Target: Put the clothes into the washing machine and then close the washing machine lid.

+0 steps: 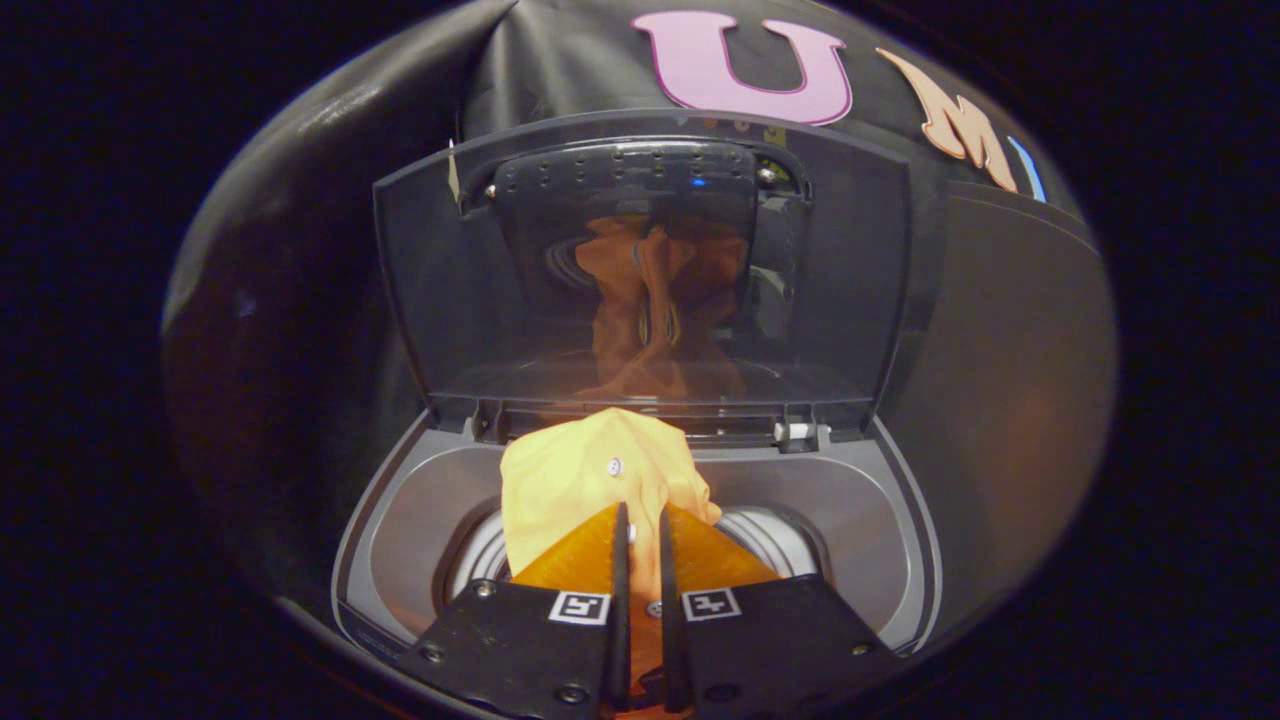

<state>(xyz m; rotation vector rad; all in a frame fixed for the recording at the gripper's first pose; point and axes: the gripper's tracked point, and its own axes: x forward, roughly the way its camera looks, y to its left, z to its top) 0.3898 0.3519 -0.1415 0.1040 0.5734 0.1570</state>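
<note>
A yellow garment [590, 475] with a small white button hangs bunched between my fingers, and my gripper [640, 520] is shut on it. It hangs above the round drum opening [775, 535] of a grey top-loading washing machine [400, 530]. The machine's dark see-through lid [440, 290] stands upright beyond the garment, hinged at the back, and mirrors the cloth. The fingers and the cloth hide most of the drum's inside.
Black booth cloth [1000, 400] surrounds the machine closely on the left, right and behind. A white hinge piece [797, 432] sits at the lid's base on the right. The machine's grey top rim [880, 510] rings the drum opening.
</note>
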